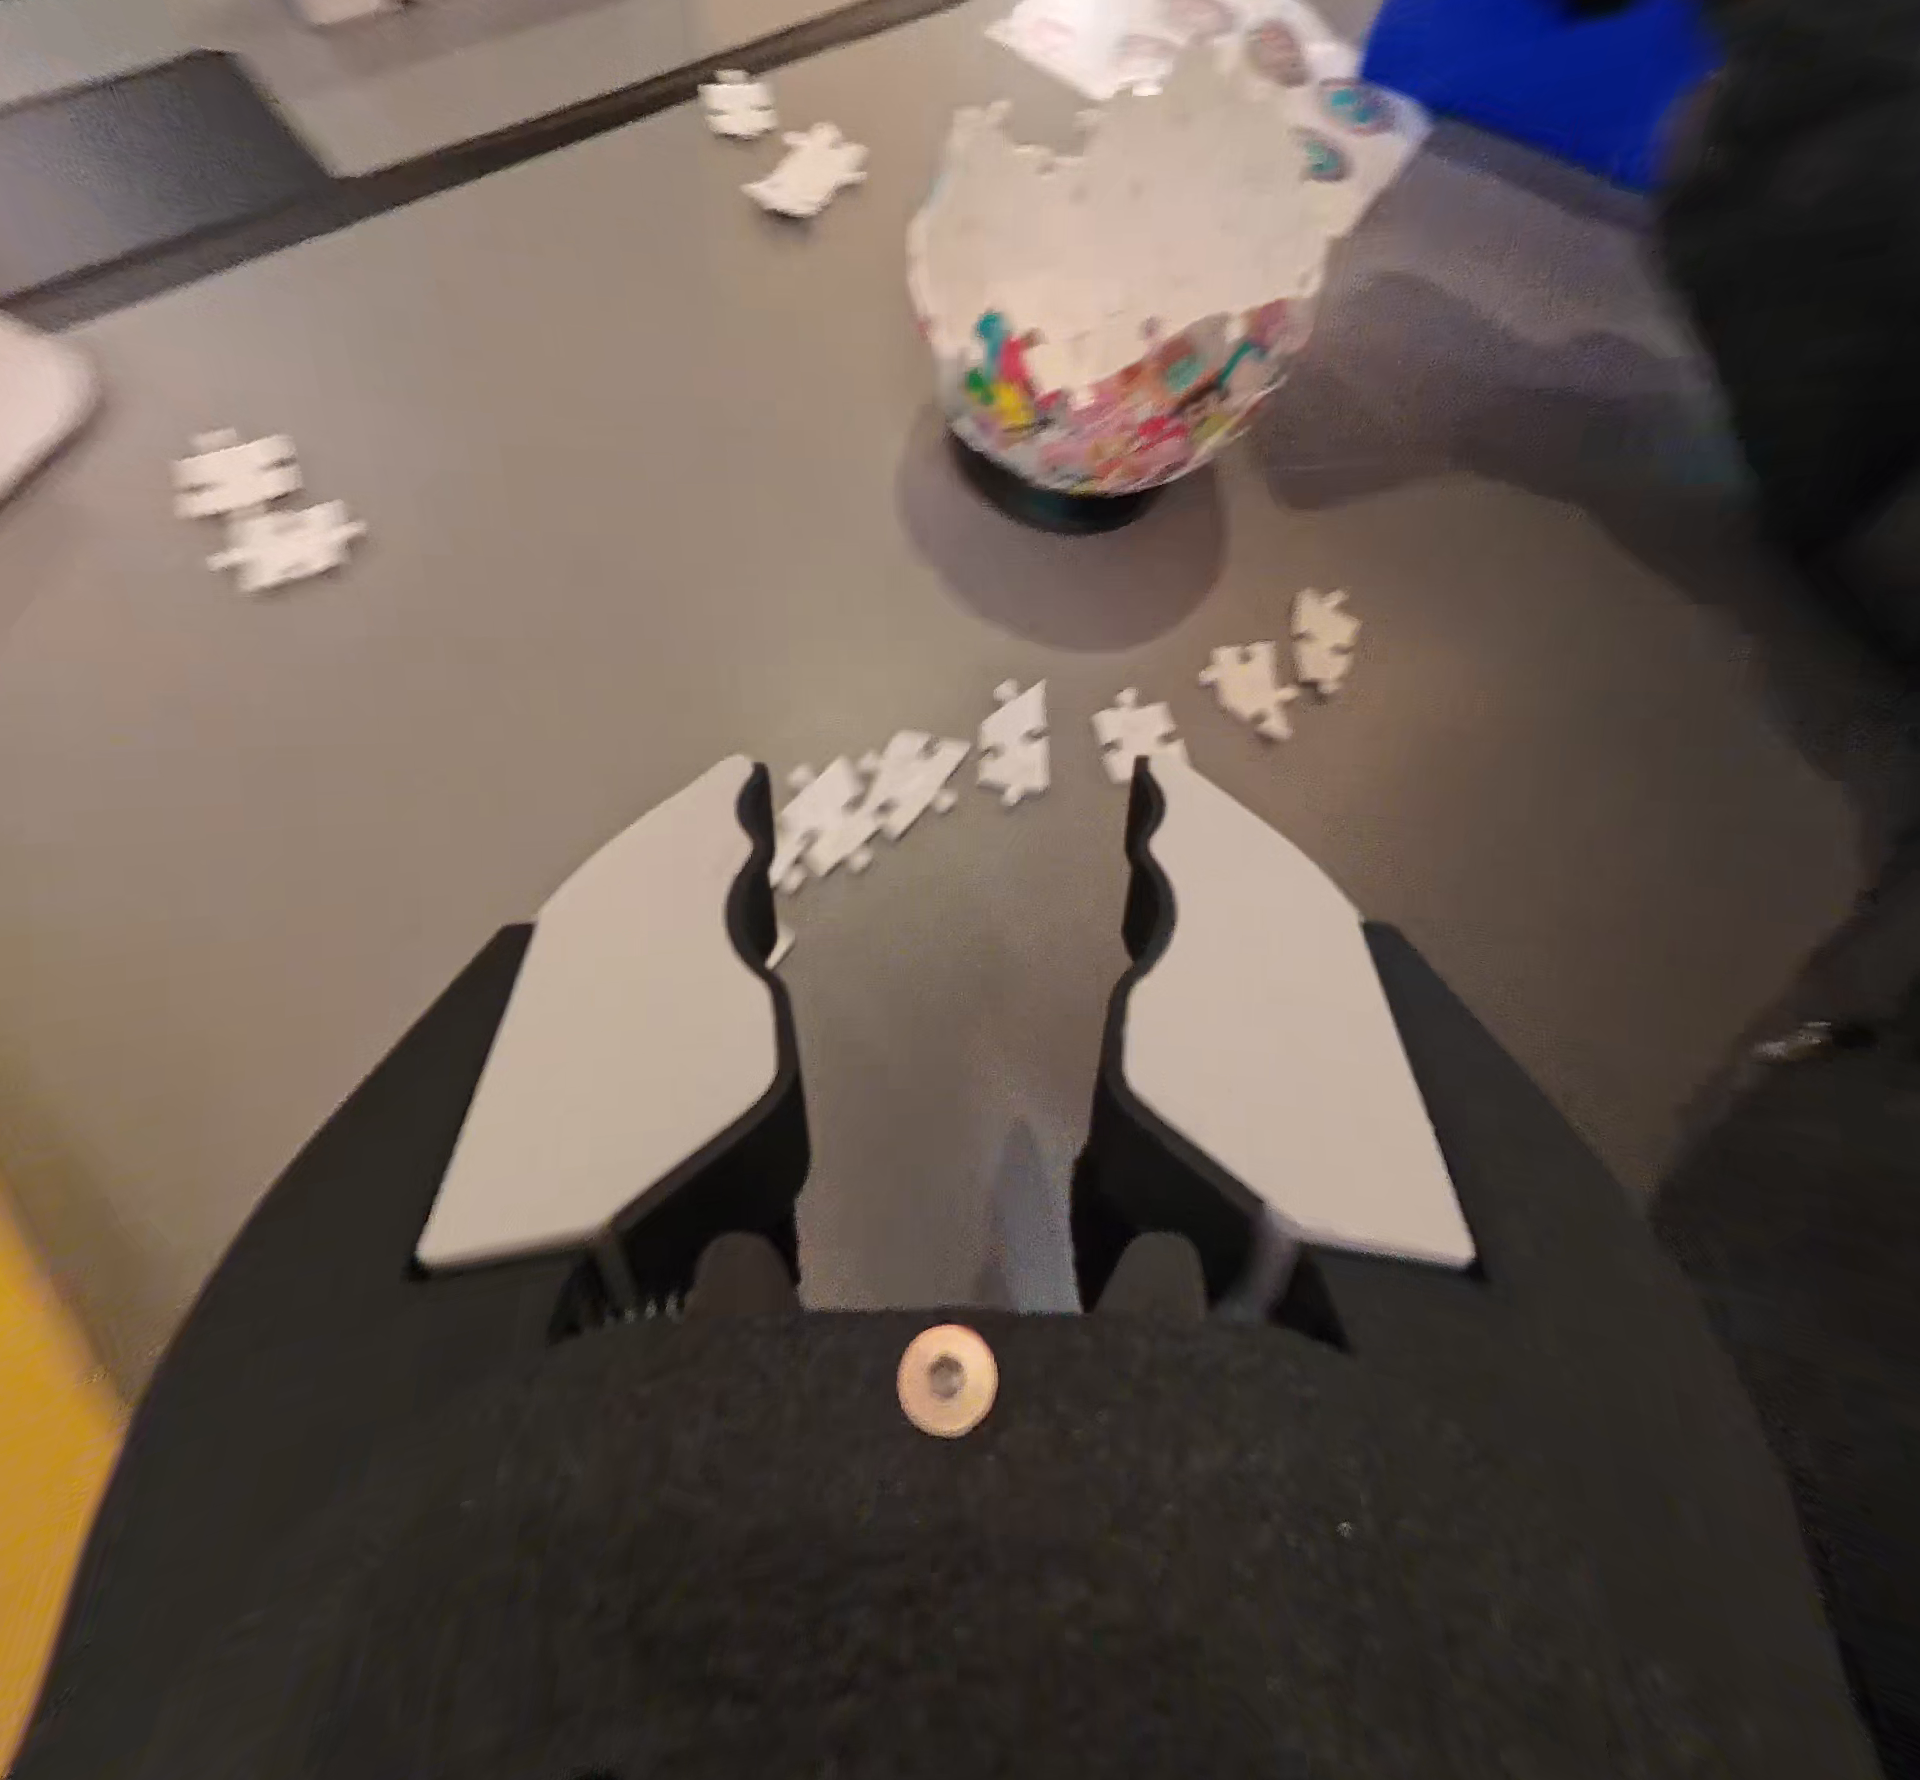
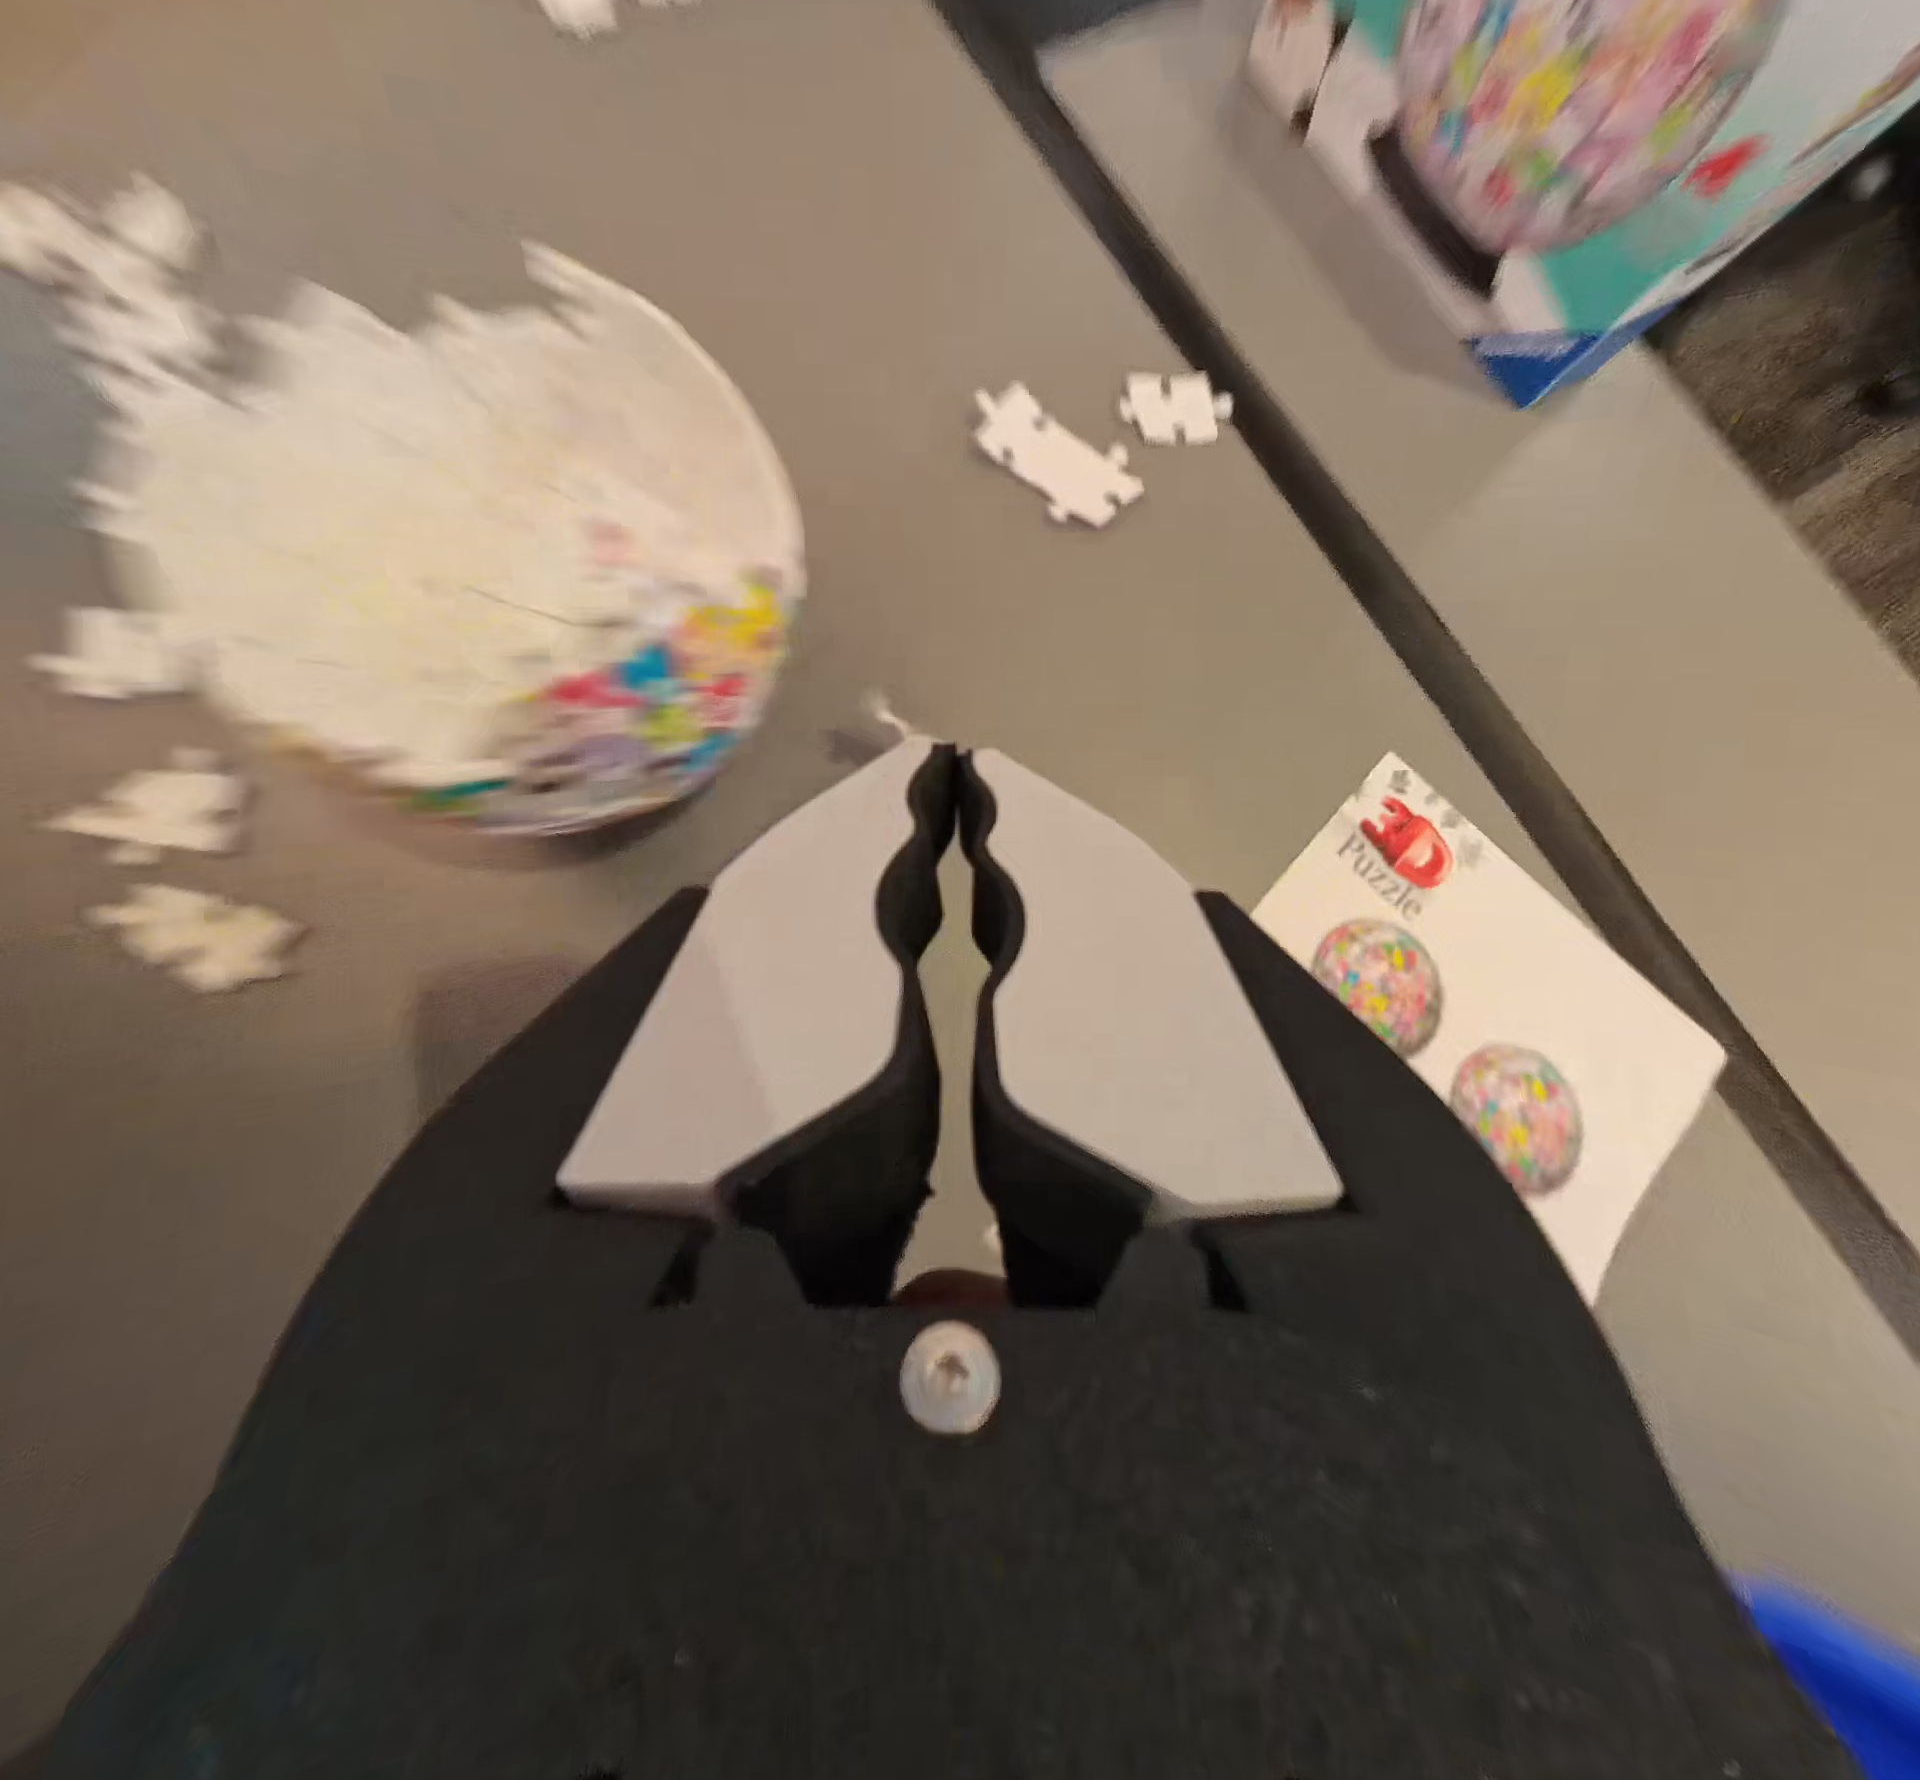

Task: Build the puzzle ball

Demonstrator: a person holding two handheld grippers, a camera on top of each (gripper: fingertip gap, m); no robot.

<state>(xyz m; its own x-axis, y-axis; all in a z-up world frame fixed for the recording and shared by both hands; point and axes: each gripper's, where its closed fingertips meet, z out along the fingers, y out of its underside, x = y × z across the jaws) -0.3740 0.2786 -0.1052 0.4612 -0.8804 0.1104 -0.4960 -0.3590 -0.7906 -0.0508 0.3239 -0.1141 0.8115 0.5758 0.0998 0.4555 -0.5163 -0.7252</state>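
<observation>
The half-built puzzle ball (image 1: 1112,296), white inside and colourful outside, sits open-topped on a black stand (image 1: 1060,509) on the grey table (image 1: 582,442). My left gripper (image 1: 951,774) is open and empty, above a row of loose white pieces (image 1: 1013,743); the nearest pieces (image 1: 862,805) lie by its left finger. In the right wrist view the ball (image 2: 447,567) is to the left, blurred. My right gripper (image 2: 956,756) is shut just right of it. A small white sliver of a puzzle piece (image 2: 883,710) sticks out at its tips, with a shadow on the table beside it.
More loose pieces lie left (image 1: 260,515), behind the ball (image 1: 800,161) and in the right wrist view (image 2: 1060,463). A printed leaflet (image 2: 1496,1024) lies right of my right gripper. The puzzle box (image 2: 1590,68) stands beyond a dark table seam (image 2: 1299,483). A person's dark sleeve (image 1: 1787,276) is at right. The tips of one gripper are about 35 cm away from the tips of the other. Both grippers' tips are roughly 15 cm from the half-built puzzle ball (image 1: 1112,296).
</observation>
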